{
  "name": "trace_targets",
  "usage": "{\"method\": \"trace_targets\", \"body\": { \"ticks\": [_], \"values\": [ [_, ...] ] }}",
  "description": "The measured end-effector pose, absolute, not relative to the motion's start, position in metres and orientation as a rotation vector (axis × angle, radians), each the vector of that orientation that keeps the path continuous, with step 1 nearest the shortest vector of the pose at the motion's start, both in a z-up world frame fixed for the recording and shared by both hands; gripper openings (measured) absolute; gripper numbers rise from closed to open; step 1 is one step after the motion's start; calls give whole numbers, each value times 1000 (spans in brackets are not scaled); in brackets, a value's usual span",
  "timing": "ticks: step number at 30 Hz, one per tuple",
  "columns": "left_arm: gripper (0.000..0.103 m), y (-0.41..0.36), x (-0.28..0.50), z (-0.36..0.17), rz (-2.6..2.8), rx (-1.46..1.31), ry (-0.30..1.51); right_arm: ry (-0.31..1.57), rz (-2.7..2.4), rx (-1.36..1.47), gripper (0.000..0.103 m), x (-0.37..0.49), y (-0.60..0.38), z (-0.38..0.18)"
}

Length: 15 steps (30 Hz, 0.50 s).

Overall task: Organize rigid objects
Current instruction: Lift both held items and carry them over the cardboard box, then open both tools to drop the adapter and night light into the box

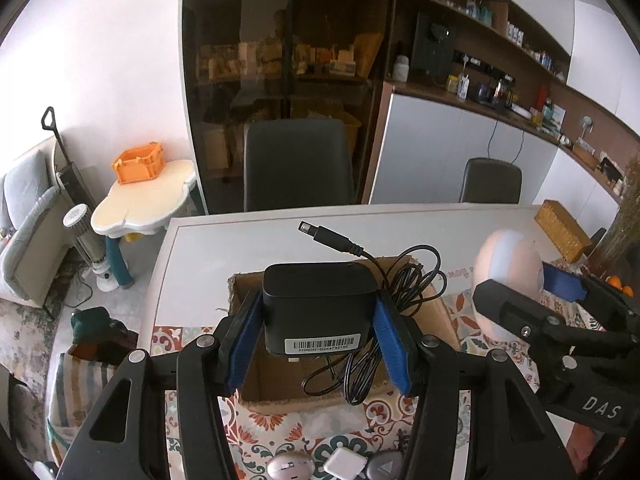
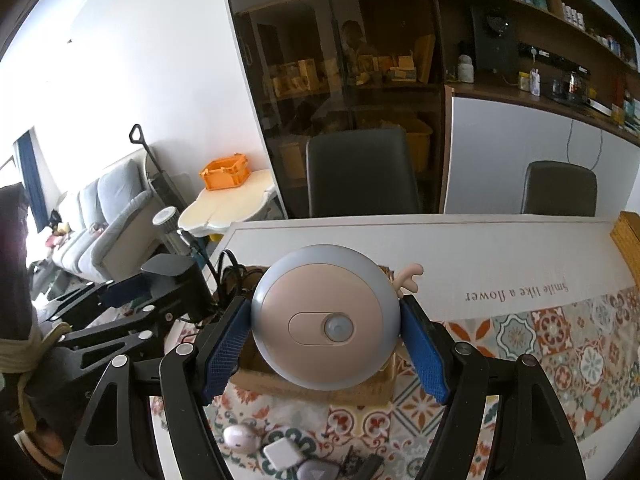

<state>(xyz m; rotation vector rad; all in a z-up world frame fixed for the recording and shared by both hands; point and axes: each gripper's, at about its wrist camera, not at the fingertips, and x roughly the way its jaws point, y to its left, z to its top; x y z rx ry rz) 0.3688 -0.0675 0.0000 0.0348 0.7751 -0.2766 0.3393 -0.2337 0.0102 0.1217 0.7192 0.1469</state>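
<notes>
The left hand-held gripper is closed on a black power adapter, its blue pads pressed against the adapter's two sides; the adapter hangs above the open cardboard box, barcode label facing the camera; its black cable loops down beside it toward the box, and the plug end sticks out beyond the box's far edge.

The right hand-held gripper stands fairly wide, clamped on a round grey-and-pink device whose sides touch both blue pads; the device is held over the same box, to the right of the adapter, with a small pink antler-shaped part jutting from its upper right.

The box rests on a patterned tile-print mat on the white bench; nearer than the box, on the mat, lie a pale oval object, a small white square block and a grey rounded piece; beyond the box, two dark chairs stand at the bench's far edge; a woven basket sits far right of the box.
</notes>
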Motion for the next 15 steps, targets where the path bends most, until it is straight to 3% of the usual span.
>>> {"method": "trace_targets", "body": {
  "ticks": [15],
  "values": [
    [55,-89,420,-36,-280,77,933,845,150,129,74,394,-242,-17]
  ]
}}
